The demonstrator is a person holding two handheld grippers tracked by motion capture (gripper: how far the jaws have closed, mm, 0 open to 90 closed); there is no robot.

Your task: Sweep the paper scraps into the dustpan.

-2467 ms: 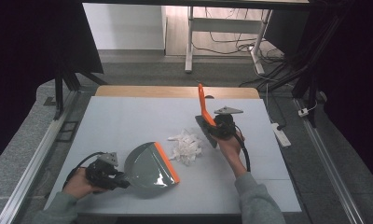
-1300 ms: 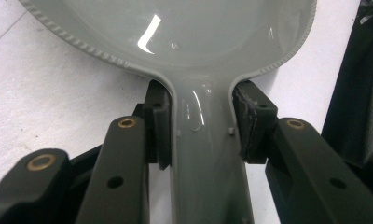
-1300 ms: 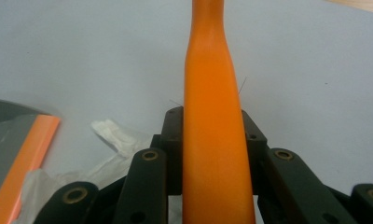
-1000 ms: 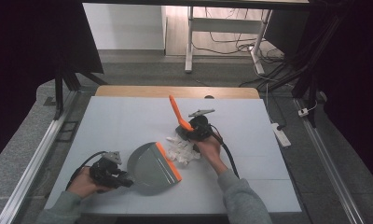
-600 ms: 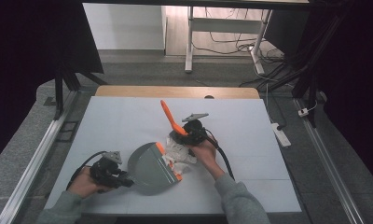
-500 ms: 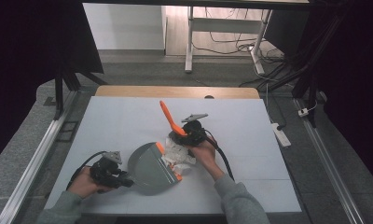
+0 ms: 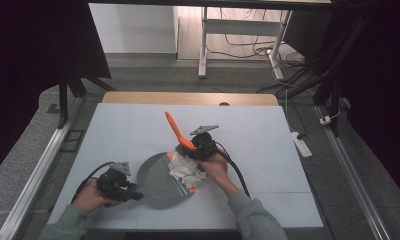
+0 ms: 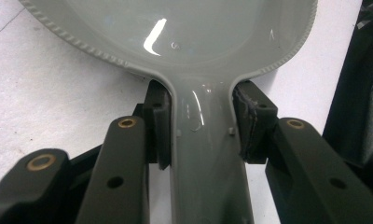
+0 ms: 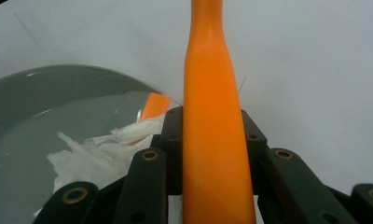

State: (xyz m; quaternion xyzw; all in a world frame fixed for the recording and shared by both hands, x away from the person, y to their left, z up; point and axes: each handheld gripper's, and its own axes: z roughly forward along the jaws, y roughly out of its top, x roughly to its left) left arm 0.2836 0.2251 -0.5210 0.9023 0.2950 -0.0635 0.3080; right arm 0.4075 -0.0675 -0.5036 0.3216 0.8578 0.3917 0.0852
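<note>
The left gripper (image 7: pixel 129 190) is clamped on the handle of the grey dustpan (image 7: pixel 163 181), pinning the pan flat on the table (image 7: pixel 268 150) so its orange lip meets the surface. The right gripper (image 7: pixel 192 150) is clamped on the orange brush handle (image 7: pixel 176 130), tilted to push along the table. The crumpled white paper (image 7: pixel 185 170) sits at the pan's lip, partly inside, apparently mid-sweep.
</note>
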